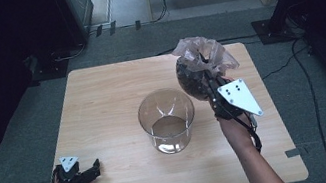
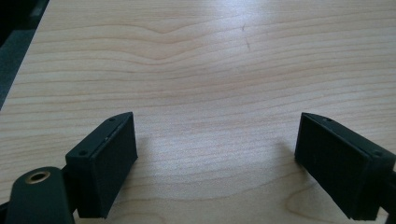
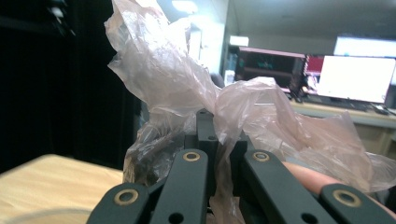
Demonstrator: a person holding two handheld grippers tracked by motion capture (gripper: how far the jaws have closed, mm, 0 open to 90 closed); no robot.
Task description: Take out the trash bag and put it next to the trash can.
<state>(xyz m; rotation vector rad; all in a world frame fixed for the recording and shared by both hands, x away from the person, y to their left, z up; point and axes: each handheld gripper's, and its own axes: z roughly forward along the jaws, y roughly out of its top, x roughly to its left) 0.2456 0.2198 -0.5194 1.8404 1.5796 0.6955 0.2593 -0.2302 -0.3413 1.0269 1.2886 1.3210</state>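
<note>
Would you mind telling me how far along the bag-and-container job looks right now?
Done: the right gripper has closed on the gathered neck of the plastic bag and holds it beside the clear container. In hand: the bag's dark contents sit inside it, not tipped. Left, probably: emptying the bag into the container. The left gripper rests open on the table.

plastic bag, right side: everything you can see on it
The plastic bag is thin, translucent, pinkish-clear, crumpled film holding a dark mass in its rounded lower part. Its gathered neck is clamped in the right gripper, loose film flaring above the jaws. It is held beside the glass container, right of it; whether it touches the table is unclear.
</note>
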